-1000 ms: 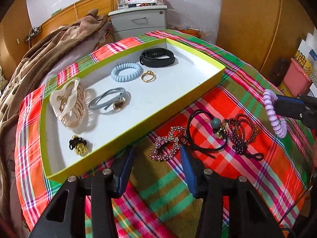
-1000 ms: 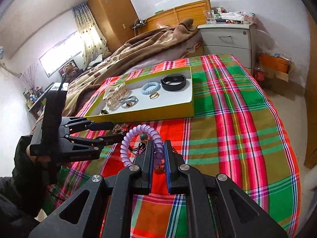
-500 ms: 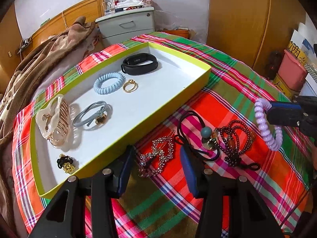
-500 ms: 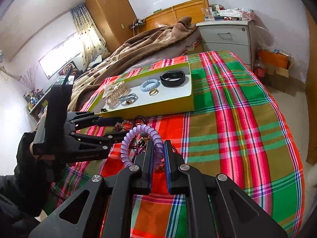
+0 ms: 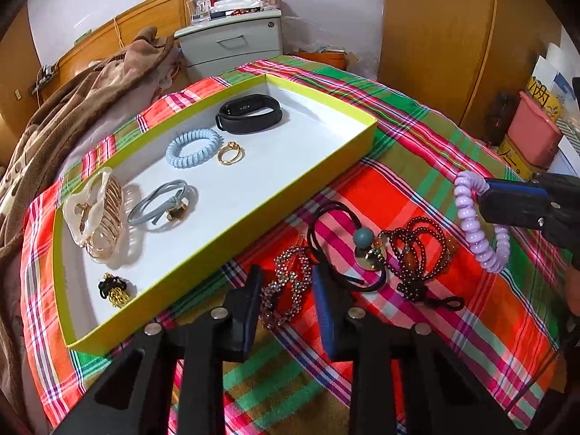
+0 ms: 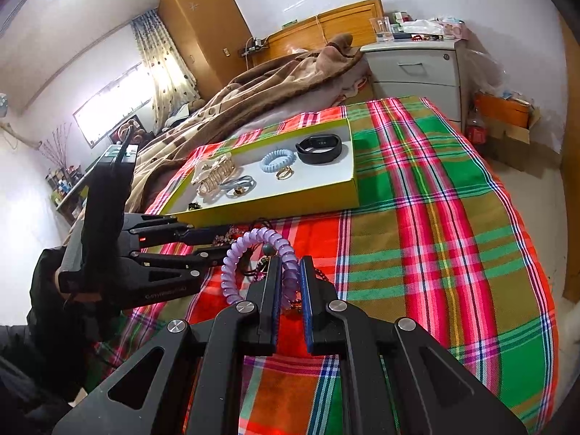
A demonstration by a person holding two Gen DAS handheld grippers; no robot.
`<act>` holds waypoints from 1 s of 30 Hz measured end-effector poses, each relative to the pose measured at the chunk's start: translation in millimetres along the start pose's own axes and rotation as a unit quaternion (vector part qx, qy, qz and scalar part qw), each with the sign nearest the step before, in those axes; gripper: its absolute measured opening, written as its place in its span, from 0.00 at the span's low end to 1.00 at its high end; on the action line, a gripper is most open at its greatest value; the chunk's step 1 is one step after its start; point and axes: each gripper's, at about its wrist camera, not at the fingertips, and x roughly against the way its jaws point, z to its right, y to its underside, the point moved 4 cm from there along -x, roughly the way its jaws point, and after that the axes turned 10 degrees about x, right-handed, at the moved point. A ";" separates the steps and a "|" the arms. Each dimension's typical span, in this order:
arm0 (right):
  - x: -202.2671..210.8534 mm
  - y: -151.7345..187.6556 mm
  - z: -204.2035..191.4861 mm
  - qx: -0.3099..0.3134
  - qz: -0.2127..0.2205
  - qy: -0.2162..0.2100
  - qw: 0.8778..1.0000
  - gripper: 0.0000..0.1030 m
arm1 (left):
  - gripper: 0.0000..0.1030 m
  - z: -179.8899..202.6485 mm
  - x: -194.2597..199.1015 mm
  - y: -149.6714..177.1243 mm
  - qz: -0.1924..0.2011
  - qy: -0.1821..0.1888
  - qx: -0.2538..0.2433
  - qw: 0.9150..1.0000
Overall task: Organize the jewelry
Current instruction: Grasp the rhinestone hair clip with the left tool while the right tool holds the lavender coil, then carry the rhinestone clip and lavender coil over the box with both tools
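**A:** From the left wrist, what's the job?

**B:** Picking up the beaded bracelet (image 5: 279, 301) off the plaid bedspread (image 5: 417, 326). The left tool (image 5: 286, 282) straddles it, and its jaws have just been closing with the bracelet between them. The pads sit right at its sides, but I can't tell whether they press yet. I'd close squarely on both strands and lift straight up, because the black cord with the teal bead (image 5: 364, 235) touches it at 2 o'clock and could drag along.

**A:** And the tray?

**B:** The yellow-green tray (image 5: 253, 228) runs from 8 o'clock to 1 o'clock. At the far end lies a black band (image 5: 250, 112), then a blue coil tie (image 5: 192, 148) beside a gold ring (image 5: 230, 152). A grey cord tie (image 5: 159, 203) lies next to a claw clip (image 5: 98, 221), and a small black-and-gold piece (image 5: 114, 288) sits nearest. Its right half is bare. The dark bead strands (image 5: 417, 250) lie outside it.

**A:** Right wrist?

**B:** The right tool (image 5: 485, 199) is clamped on the purple coil tie (image 5: 467, 224), held clear of the bedspread. The tray lies at 12 o'clock and the left tool at 9 o'clock, so I'd wait for the left tool to clear before carrying the tie across.
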 end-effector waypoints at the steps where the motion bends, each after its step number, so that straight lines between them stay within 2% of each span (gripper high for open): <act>1: 0.6 -0.1 -0.1 0.000 0.001 0.000 1.000 0.10 | 0.15 -0.7 0.6 0.4 0.001 0.000 0.003 1.000; 15: 6.8 -2.0 -7.1 0.005 0.009 -0.001 1.000 0.10 | 0.11 -14.0 13.9 12.2 0.004 0.014 0.047 0.999; 23: 6.4 -4.6 -14.1 0.011 0.010 0.000 1.000 0.10 | 0.11 -29.7 26.0 20.4 0.018 0.007 0.082 0.996; 30: 4.6 -12.1 -20.5 0.016 0.012 0.004 1.000 0.10 | 0.11 -36.7 42.8 19.1 0.037 0.010 0.094 0.995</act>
